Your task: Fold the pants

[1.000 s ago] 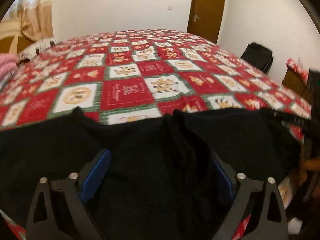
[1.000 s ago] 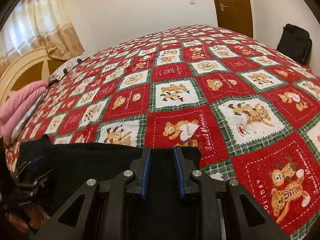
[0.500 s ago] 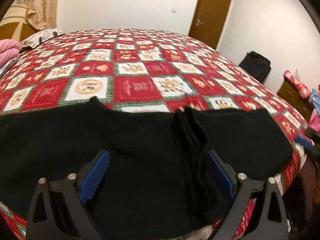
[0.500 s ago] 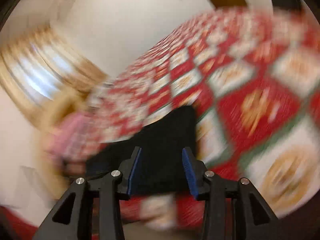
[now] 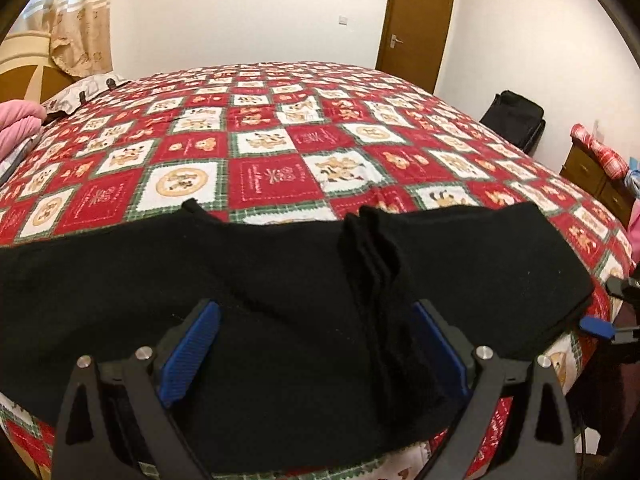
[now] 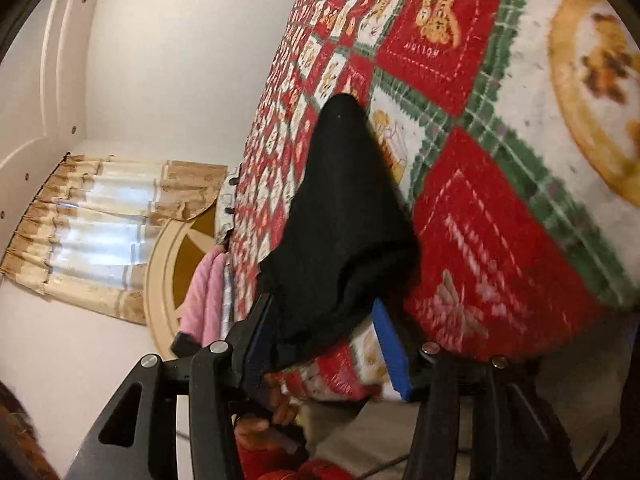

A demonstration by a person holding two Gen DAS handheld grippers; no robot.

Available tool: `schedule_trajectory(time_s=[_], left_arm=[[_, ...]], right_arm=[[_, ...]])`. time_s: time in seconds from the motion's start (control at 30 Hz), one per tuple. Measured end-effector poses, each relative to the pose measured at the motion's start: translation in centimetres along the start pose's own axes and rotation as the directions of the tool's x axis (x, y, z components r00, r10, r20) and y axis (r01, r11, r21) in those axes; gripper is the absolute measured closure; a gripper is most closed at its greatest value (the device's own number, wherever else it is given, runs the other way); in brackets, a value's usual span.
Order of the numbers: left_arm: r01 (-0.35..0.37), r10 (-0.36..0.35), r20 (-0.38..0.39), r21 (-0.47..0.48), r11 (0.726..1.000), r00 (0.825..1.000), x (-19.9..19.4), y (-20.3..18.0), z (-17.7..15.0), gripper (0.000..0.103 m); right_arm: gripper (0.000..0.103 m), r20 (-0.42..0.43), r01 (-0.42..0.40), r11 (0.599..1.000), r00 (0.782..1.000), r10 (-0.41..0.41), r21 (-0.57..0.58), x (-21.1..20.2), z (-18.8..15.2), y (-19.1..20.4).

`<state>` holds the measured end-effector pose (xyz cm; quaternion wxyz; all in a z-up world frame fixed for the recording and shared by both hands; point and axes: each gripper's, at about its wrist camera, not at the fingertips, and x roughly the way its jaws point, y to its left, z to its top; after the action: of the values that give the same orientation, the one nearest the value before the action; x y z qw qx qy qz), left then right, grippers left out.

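Black pants (image 5: 280,300) lying crosswise along the near edge of a bed with a red, white and green patchwork quilt (image 5: 272,168); a bunched ridge of cloth runs from about 12 o'clock toward 5 o'clock of the garment's middle. Left gripper (image 5: 316,356) — jaws spread wide, blue pads standing either side of the ridge, nothing pinched. Right gripper (image 6: 320,340), rolled hard onto its side at the garment's right-hand end: its jaws are opening, and the end of the pants (image 6: 340,216) lies between them, slack against one pad and clear of the other.

Handling, as judged: soft, limp, light knit — it will sag and crease wherever unsupported, and should not slip on the quilt. Best taken at a hem or waistband corner, both layers pinched together.

Against the view a second earlier: the right gripper was then upright and nearly closed over the cloth; the left view was blurred, with the ridge already between the same wide jaws.
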<state>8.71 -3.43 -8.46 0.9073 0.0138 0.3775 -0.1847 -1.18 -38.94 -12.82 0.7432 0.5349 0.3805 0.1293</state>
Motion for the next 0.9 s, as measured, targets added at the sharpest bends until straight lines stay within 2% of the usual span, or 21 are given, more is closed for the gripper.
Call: schedule_trajectory(time_s=[0.1, 0.23, 0.37, 0.5, 0.53, 0.57, 0.6, 0.73, 0.83, 0.9], left_arm=[[-0.023, 0.023, 0.0, 0.012, 1.0, 1.0, 0.0, 0.0, -0.1, 0.004], [-0.042, 0.042, -0.006, 0.003, 0.999, 0.999, 0.3, 0.2, -0.2, 0.004], [-0.03, 0.03, -0.022, 0.002, 1.0, 0.999, 0.7, -0.1, -0.6, 0.004], [-0.033, 0.034, -0.021, 0.018, 0.999, 0.999, 0.5, -0.3, -0.6, 0.004], [-0.032, 0.033, -0.023, 0.018, 0.999, 0.999, 0.6, -0.3, -0.6, 0.004], [-0.031, 0.031, -0.024, 0.015, 0.999, 0.999, 0.6, -0.3, -0.6, 0.004], [-0.031, 0.031, -0.024, 0.015, 0.999, 0.999, 0.6, -0.3, -0.6, 0.003], [-0.025, 0.026, -0.032, 0.04, 0.999, 0.999, 0.8, -1.2, -0.8, 0.0], [-0.082, 0.086, -0.028, 0.123, 0.989, 0.996, 1.3, -2.3, -1.4, 0.0], [-0.092, 0.094, -0.012, 0.135, 0.987, 0.995, 1.2, -2.5, -1.5, 0.0]], right_arm=[[0.05, 0.075, 0.019, 0.998, 0.997, -0.015, -0.062, 0.0, 0.6, 0.7], [0.051, 0.134, -0.004, 0.987, 0.991, 0.026, -0.16, -1.1, 0.6, 2.1], [0.05, 0.103, -0.01, 0.989, 0.994, 0.025, -0.147, 0.8, 0.6, 1.6], [0.052, 0.094, 0.043, 0.978, 0.995, -0.024, -0.206, 3.6, 0.5, 2.3], [0.059, 0.107, 0.061, 0.973, 0.994, -0.037, -0.224, 3.8, 0.6, 2.7], [0.087, 0.131, 0.082, 0.968, 0.99, -0.052, -0.239, 3.5, 0.7, 2.9], [0.097, 0.153, 0.108, 0.961, 0.986, -0.07, -0.254, 3.0, 0.9, 3.0], [0.097, 0.273, 0.201, 0.951, 0.953, -0.133, -0.234, -0.7, 1.5, 1.9], [0.098, 0.267, 0.224, 0.953, 0.949, -0.166, -0.202, -1.2, 1.8, 0.2], [0.096, 0.295, 0.263, 0.936, 0.937, -0.189, -0.234, -1.0, 1.3, 0.3]])
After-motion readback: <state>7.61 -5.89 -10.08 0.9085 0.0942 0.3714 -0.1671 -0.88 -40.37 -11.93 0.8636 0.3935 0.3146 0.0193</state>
